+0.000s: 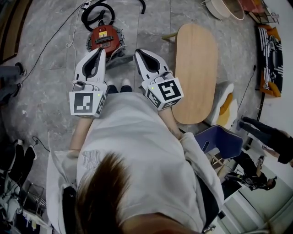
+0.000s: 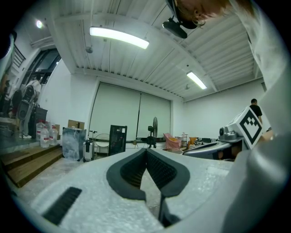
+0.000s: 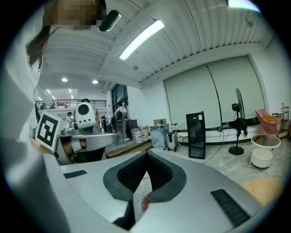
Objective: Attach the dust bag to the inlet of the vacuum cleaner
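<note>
**Both grippers closed, nothing held**

We see the left gripper (image 1: 101,50) and right gripper (image 1: 137,53) side by side at upper centre. Their jaws are pressed together, empty, touching nothing. The red vacuum cleaner (image 1: 106,37) sits on the floor just above their tips, with its black hose (image 1: 97,11) at the top edge. A wooden table (image 1: 197,68) stands to the right.

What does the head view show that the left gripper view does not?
Only the head view: the red vacuum cleaner and the oval wooden table. Only the left gripper view: ceiling lights, a standing fan and a black cabinet. Both: the left gripper and right gripper, each shut and empty.
</note>
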Available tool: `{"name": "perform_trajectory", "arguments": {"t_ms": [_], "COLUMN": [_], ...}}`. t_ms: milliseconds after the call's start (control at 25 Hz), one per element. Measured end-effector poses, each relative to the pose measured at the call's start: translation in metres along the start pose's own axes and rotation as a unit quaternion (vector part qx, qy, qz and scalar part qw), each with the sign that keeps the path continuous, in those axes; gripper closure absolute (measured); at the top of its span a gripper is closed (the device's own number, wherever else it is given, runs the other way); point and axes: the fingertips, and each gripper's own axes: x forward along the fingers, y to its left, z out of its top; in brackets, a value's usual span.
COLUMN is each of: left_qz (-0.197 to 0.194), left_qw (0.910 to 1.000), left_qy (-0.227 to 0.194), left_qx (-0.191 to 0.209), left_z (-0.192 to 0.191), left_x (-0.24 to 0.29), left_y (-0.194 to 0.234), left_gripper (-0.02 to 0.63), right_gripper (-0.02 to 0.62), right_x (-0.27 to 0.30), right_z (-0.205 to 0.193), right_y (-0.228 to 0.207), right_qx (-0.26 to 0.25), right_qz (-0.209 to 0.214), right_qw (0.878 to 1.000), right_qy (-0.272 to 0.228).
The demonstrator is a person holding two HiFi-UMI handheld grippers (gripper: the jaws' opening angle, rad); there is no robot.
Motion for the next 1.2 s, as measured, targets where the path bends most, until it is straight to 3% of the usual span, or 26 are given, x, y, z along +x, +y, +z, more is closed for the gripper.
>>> {"name": "perform_trajectory", "arguments": {"t_ms": [1200], "left_qz": [-0.007], "left_qw": [1.0000], "left_qy": [0.004], "left_qx": [0.003], "left_z": [-0.0013], "left_x": [-0.0074], "left_y": [-0.0022], "left_gripper": [0.589], "right_gripper": [0.594], "right_x": [-0.0022], "right_z": [0.0024], "right_y": [-0.0020], "right_qx": [-0.005], "right_qz": [-0.011], "right_qw": [1.000], "right_qy": [-0.007]}}
